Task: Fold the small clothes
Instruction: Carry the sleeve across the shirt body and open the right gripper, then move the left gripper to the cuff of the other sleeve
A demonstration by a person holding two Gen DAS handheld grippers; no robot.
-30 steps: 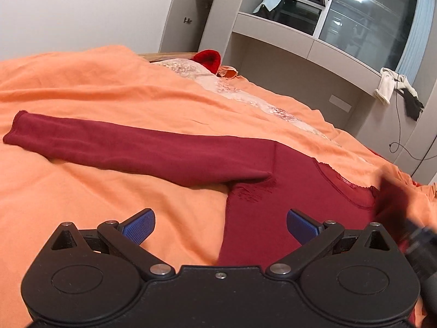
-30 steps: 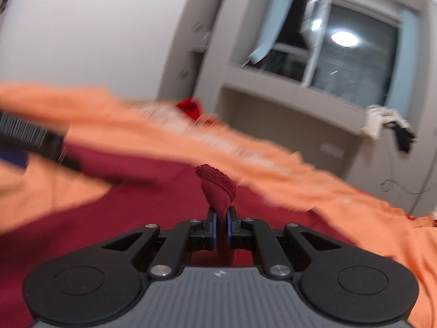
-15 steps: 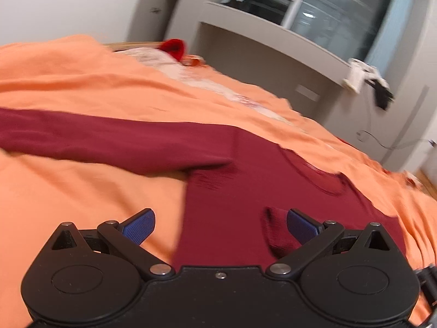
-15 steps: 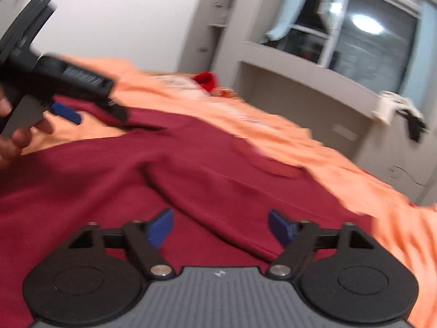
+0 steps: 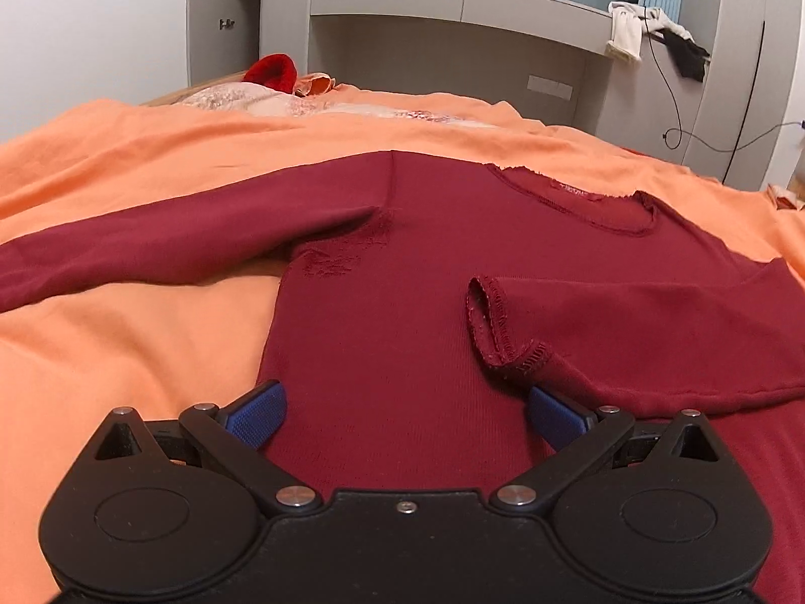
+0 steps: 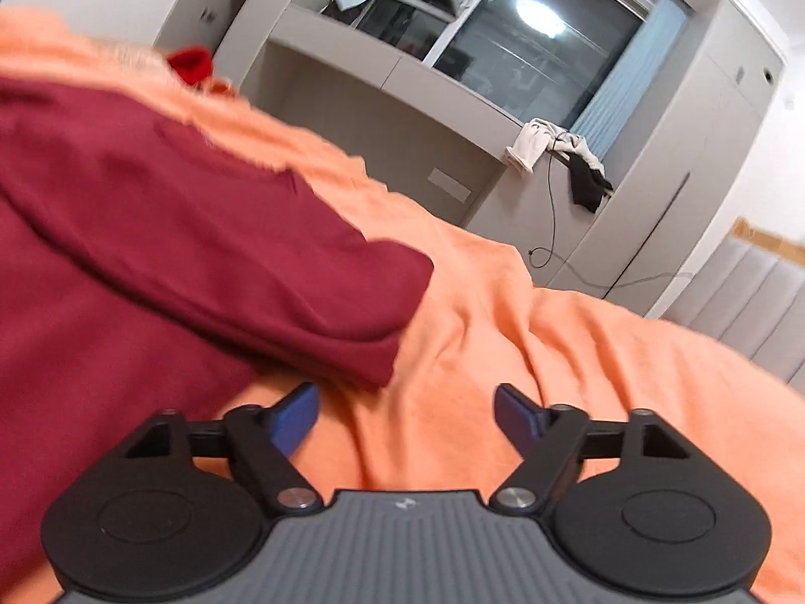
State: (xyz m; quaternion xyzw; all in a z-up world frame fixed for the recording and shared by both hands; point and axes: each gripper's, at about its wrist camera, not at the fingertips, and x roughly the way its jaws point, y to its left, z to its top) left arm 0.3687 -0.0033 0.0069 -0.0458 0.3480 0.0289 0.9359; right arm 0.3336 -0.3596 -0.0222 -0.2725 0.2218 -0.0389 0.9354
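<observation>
Maroon sweater [image 5: 402, 312] flat on orange sheet [image 5: 126, 332]; both tongs apparently empty

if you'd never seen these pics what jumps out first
A dark red long-sleeved top lies spread on a bright orange bedsheet, one sleeve folded in over its chest with the cuff gaping, the other sleeve stretched out to the left. Both the left hand-held gripper and the right hand-held gripper are open and empty. A window reflects a ceiling light.
</observation>
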